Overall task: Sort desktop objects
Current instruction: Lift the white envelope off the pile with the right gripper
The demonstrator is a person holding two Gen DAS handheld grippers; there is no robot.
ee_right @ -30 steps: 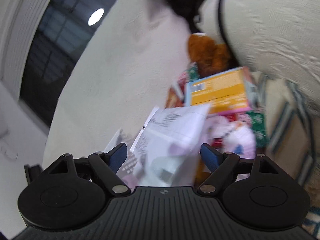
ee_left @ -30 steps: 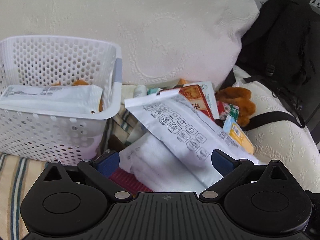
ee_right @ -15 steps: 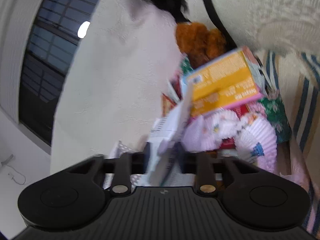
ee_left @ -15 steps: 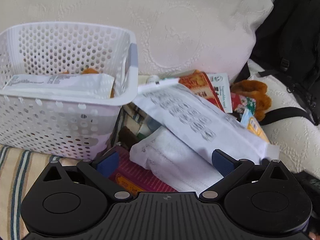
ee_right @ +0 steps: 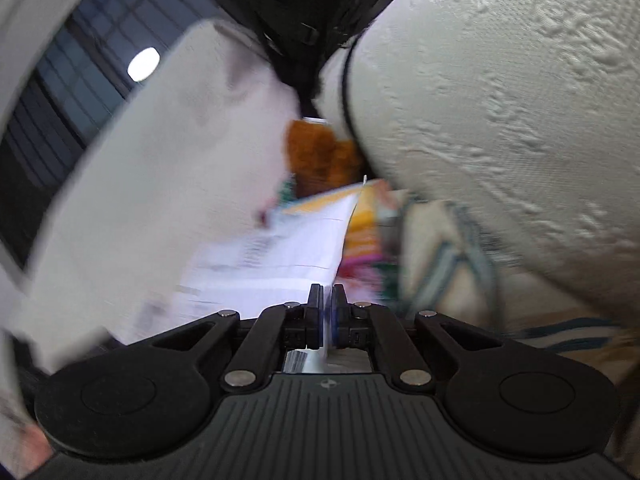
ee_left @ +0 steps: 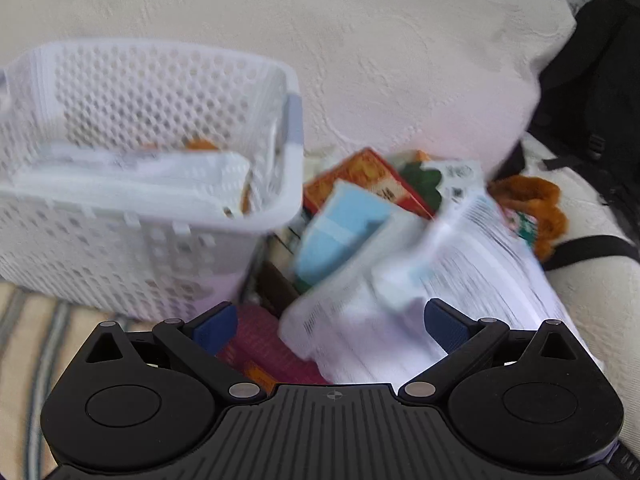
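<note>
My right gripper point(ee_right: 327, 308) is shut on a flat white printed packet point(ee_right: 280, 256), held up off the pile; the same packet point(ee_left: 492, 256) shows blurred at the right of the left wrist view. My left gripper point(ee_left: 332, 328) is open and empty, low over a second white packet point(ee_left: 360, 328) and a pink-red pack point(ee_left: 264, 344). A white perforated basket point(ee_left: 168, 264) stands to the left with a white packet point(ee_left: 136, 176) lying across it. The pile also holds a light blue pack point(ee_left: 344, 232) and a red-orange box point(ee_left: 368, 184).
A large cream cushion point(ee_left: 360, 60) backs the pile. A black backpack point(ee_left: 596, 100) and a brown plush toy point(ee_left: 536, 204) lie to the right. A yellow box point(ee_right: 364, 220) sits beside a cream armrest point(ee_right: 500, 100). Striped cloth point(ee_left: 36, 340) covers the seat.
My right gripper has closed on the white packet and lifted it from the pile, uncovering the light blue pack. My left gripper has edged forward, staying open.
</note>
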